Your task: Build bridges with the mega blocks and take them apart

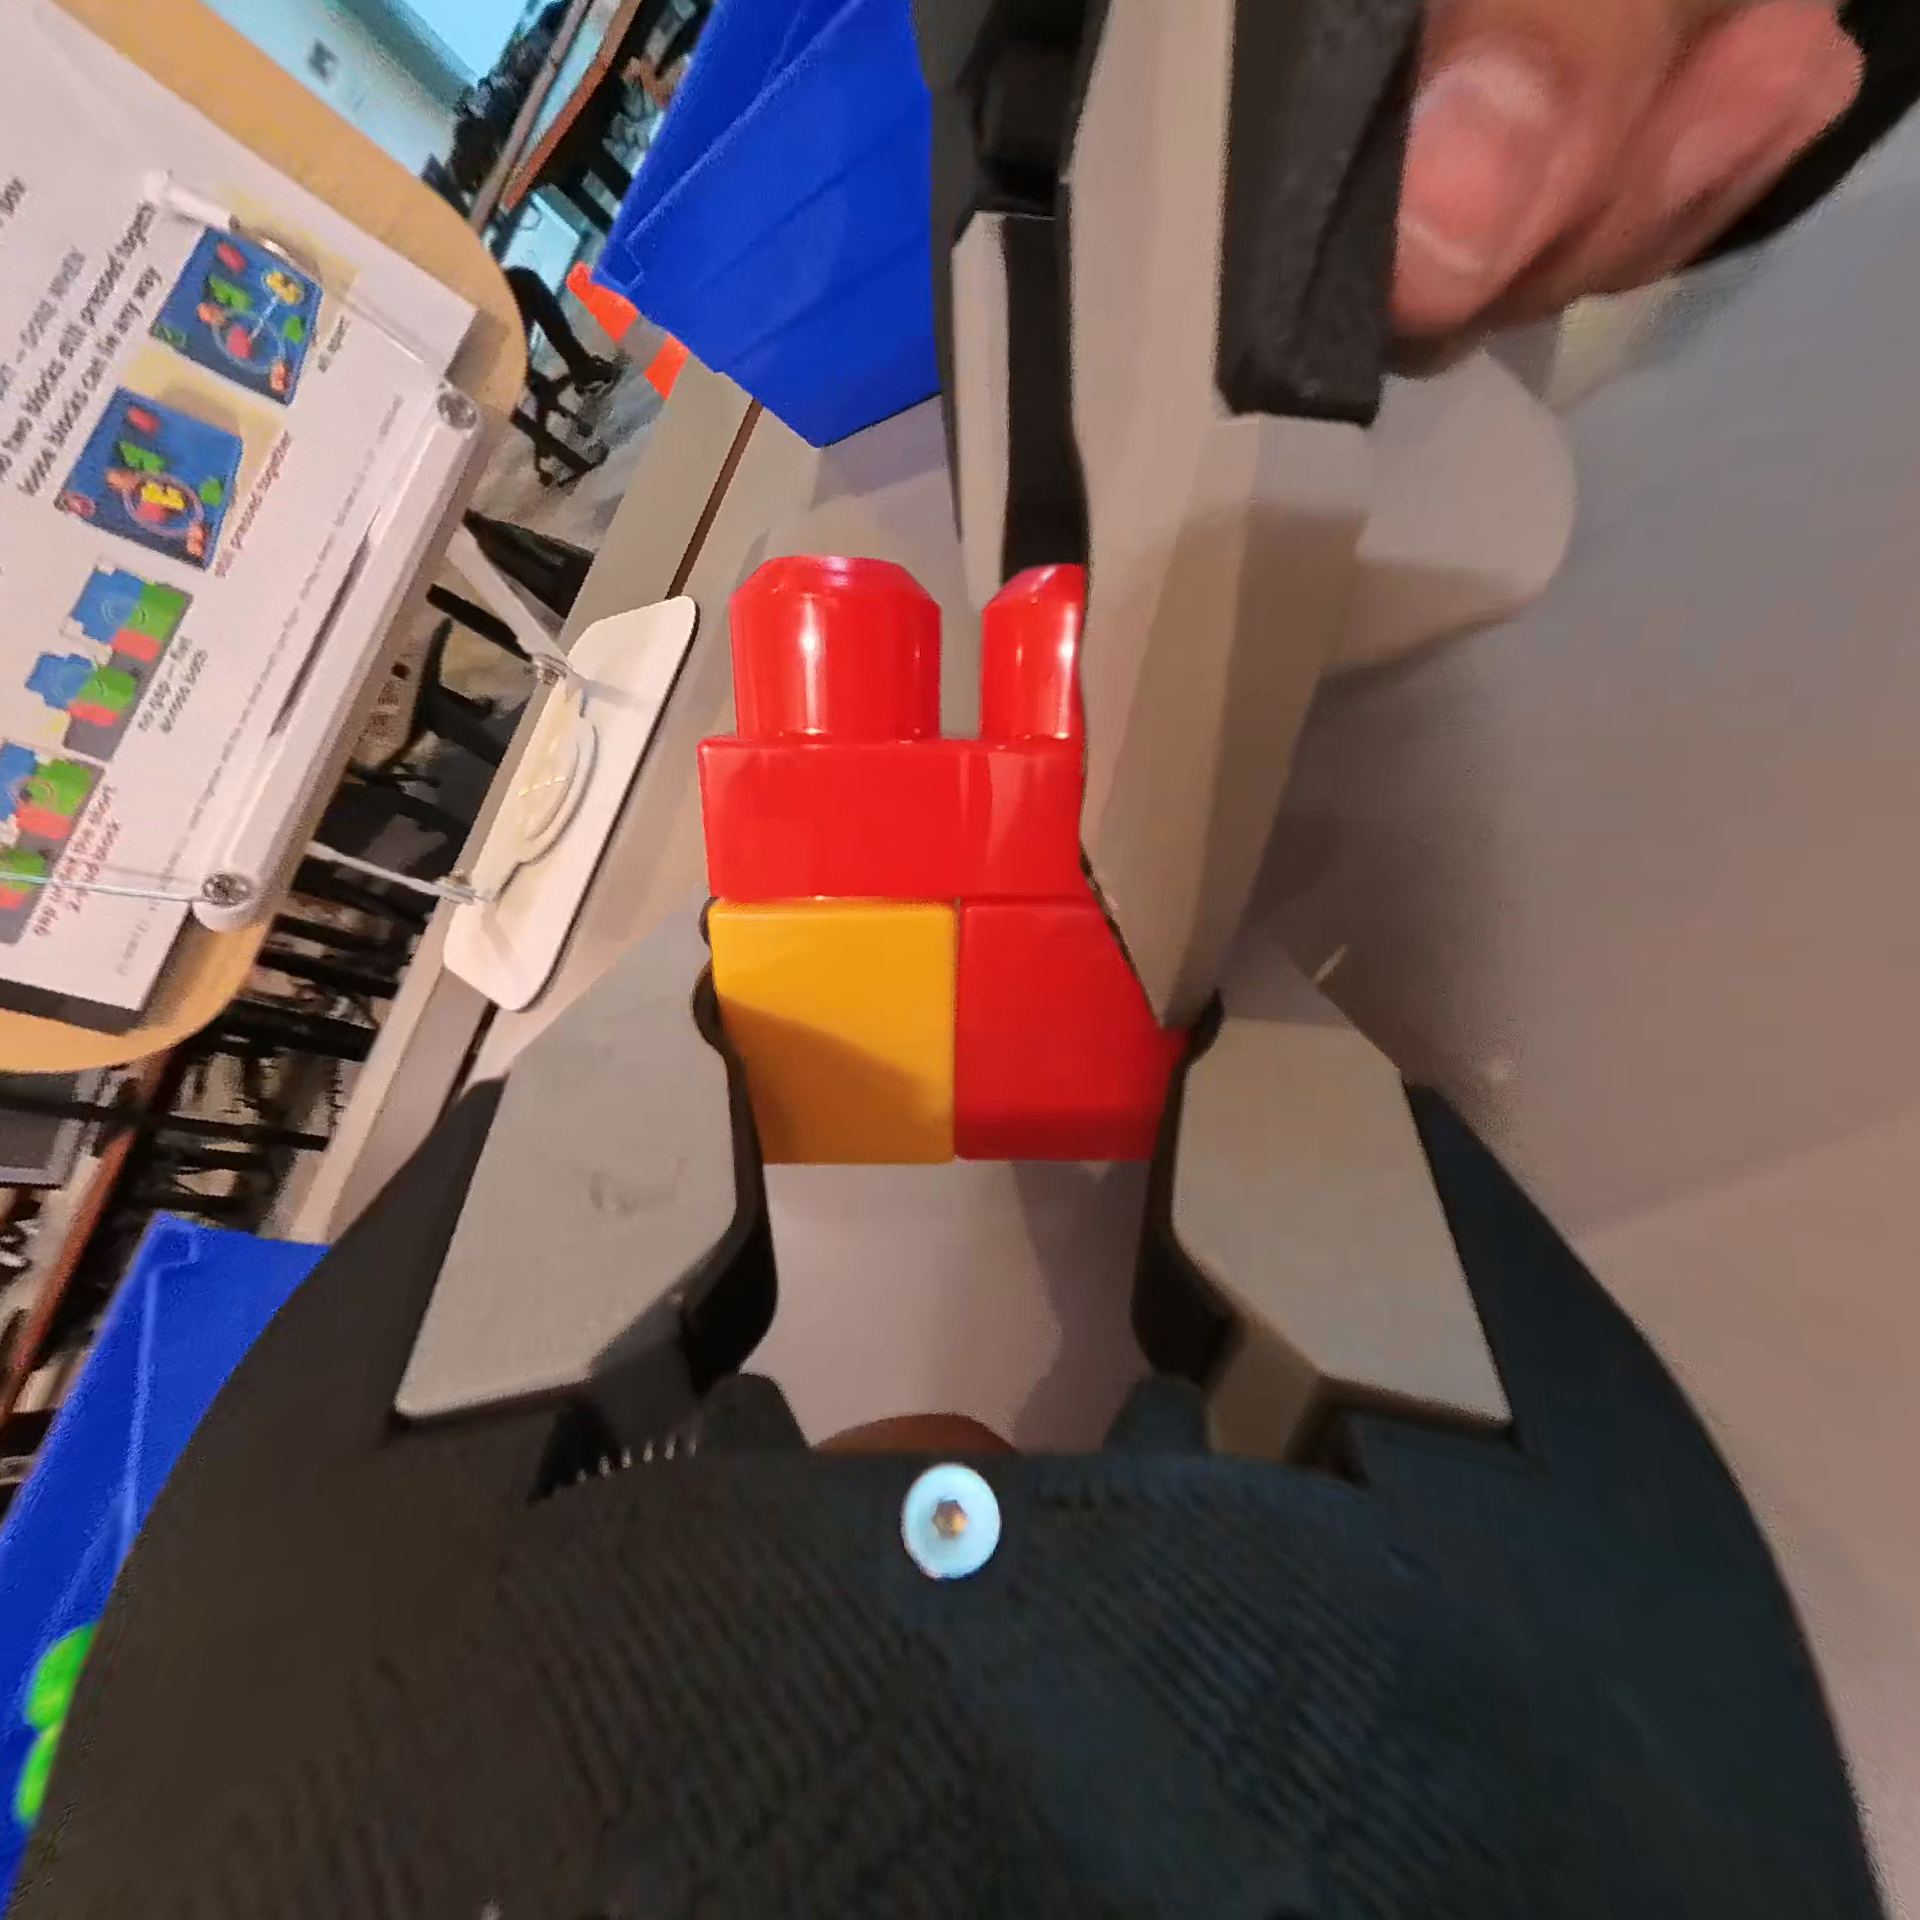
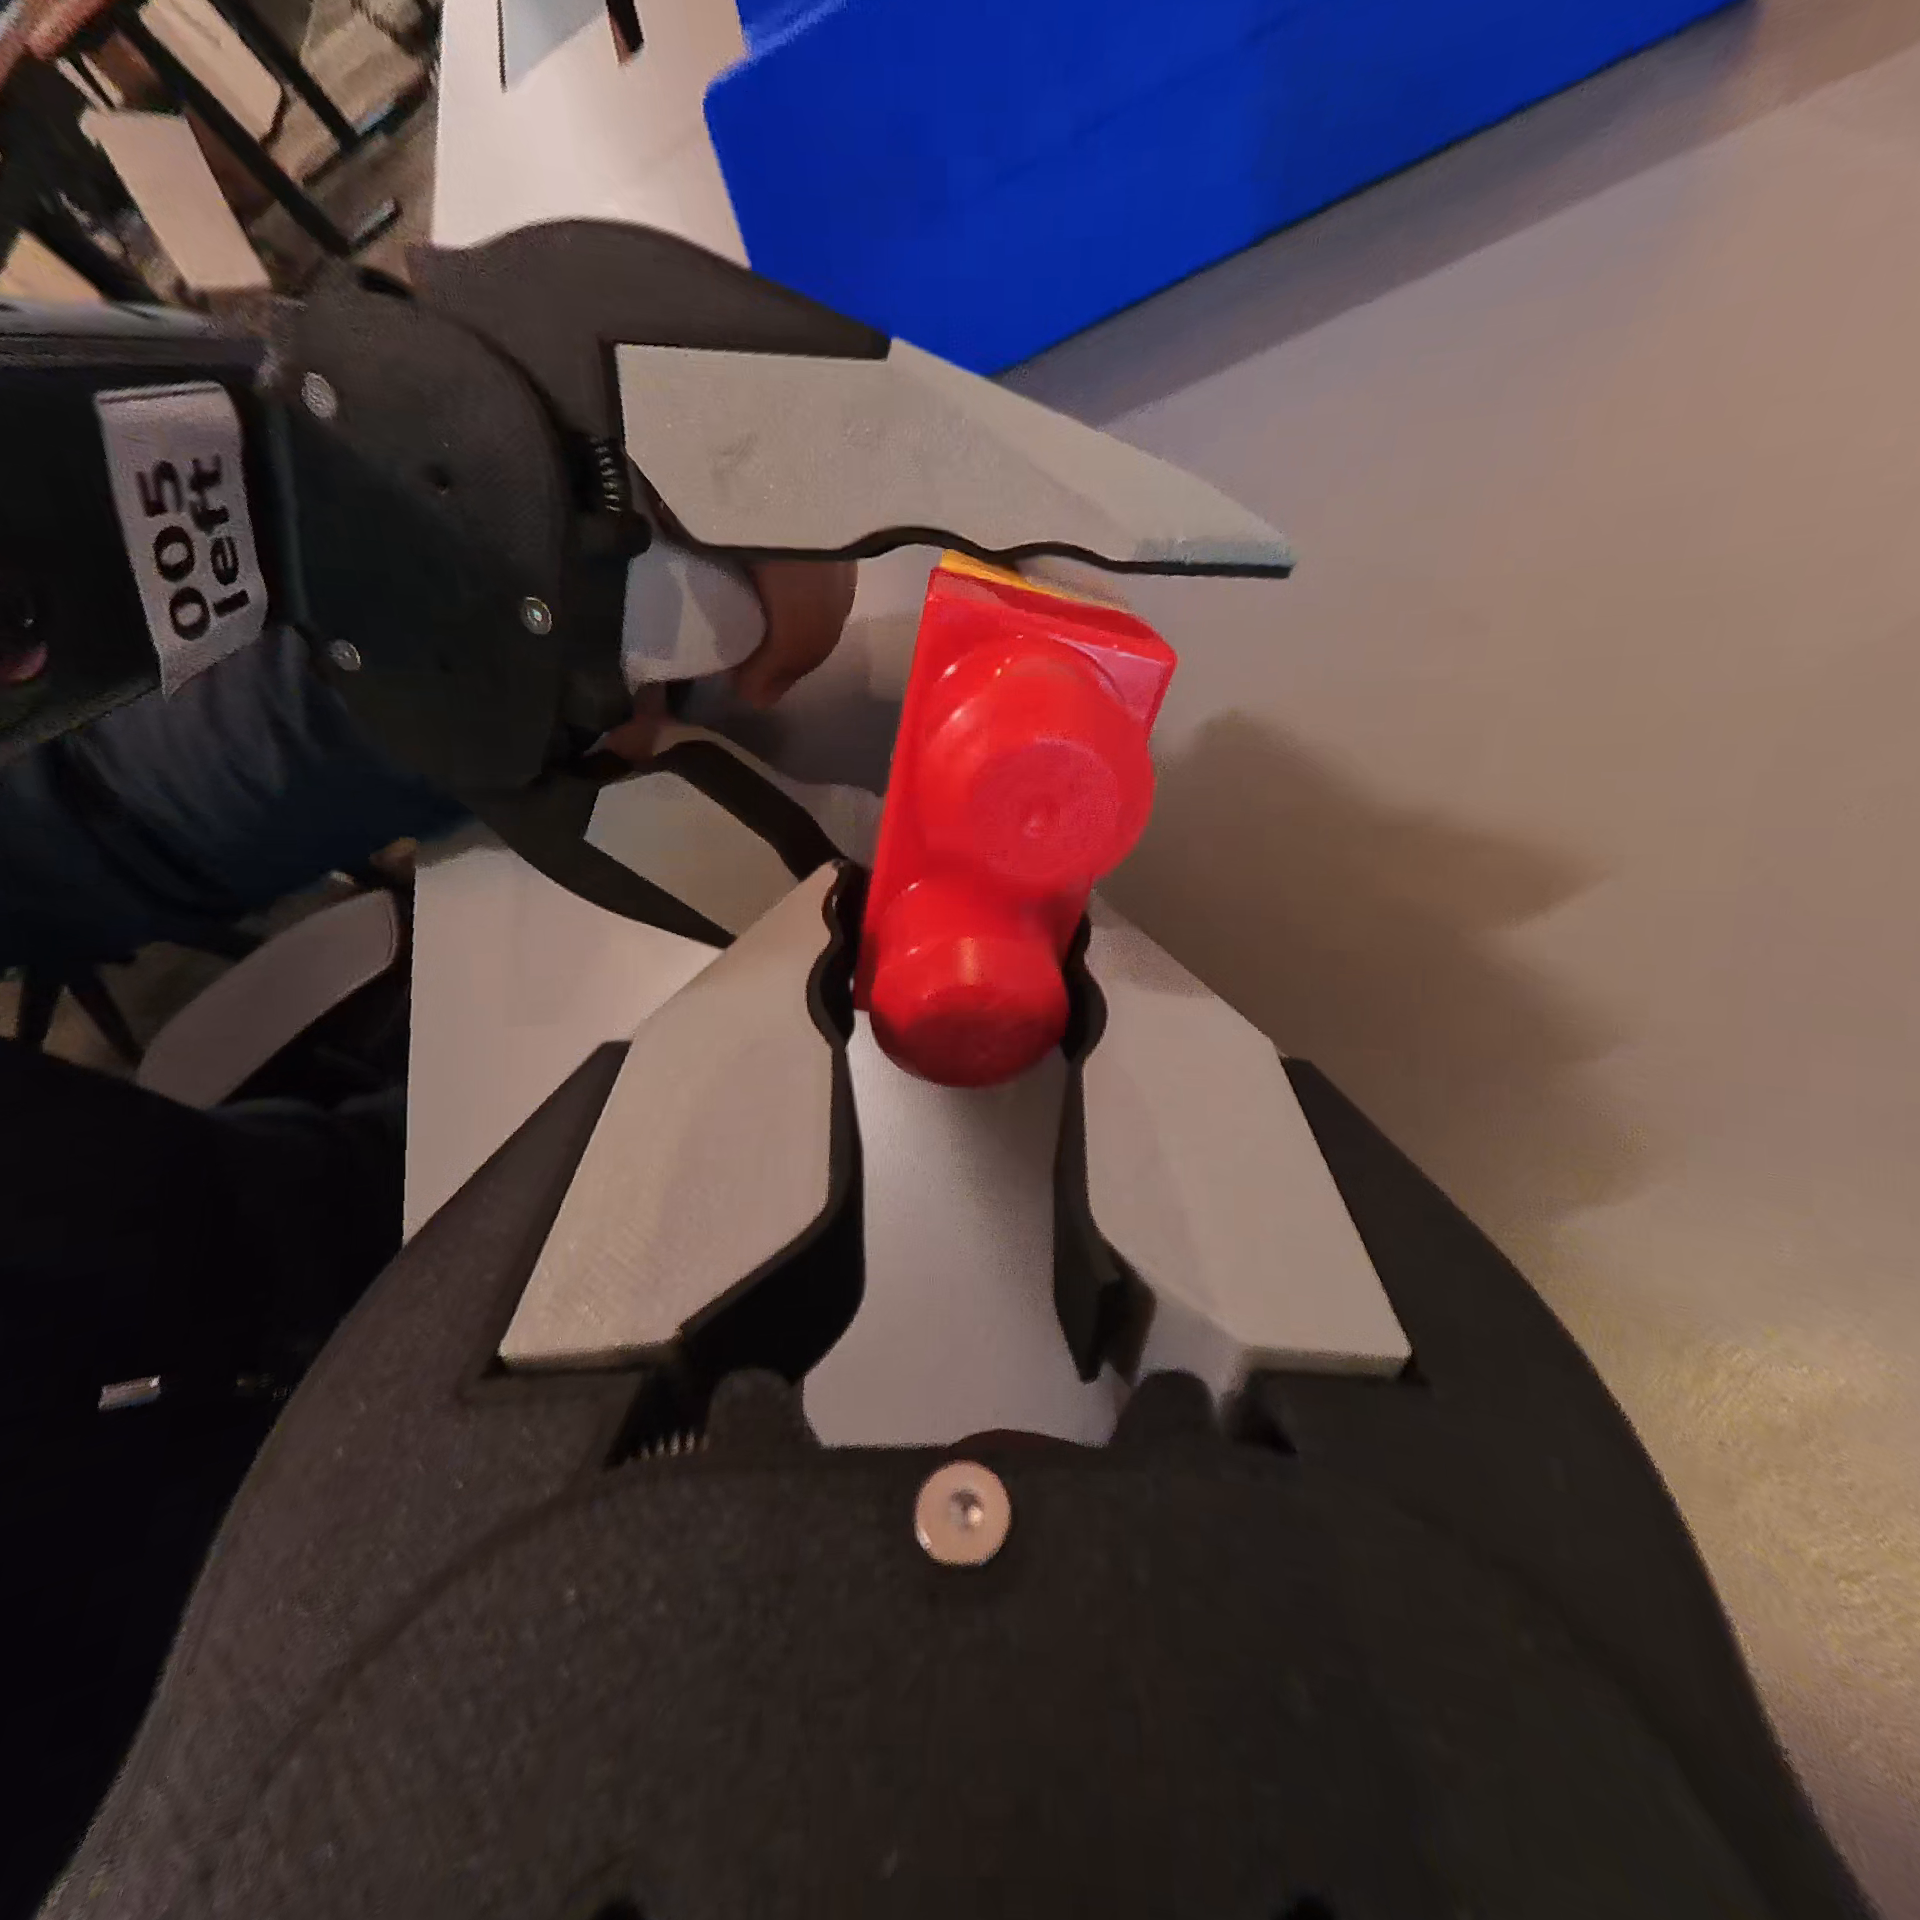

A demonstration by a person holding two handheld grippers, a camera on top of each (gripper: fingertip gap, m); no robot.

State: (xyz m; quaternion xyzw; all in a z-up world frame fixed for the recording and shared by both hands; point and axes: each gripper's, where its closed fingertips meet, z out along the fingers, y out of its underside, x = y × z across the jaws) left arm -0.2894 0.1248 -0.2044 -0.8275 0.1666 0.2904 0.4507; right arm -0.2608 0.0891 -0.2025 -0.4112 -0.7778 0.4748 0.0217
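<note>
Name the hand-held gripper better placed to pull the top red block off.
Right hand-held gripper: already shut on the top red block. The left hand-held gripper anchors the yellow block and lower red block.

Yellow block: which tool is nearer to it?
Left. The left tool clamps the yellow block and the small red block beside it; the right tool grips the long red block on top.

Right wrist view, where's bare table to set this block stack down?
Bare grey table lies right of the red block, below the blue bin. Left is crowded by the left gripper and a sleeve.
</note>
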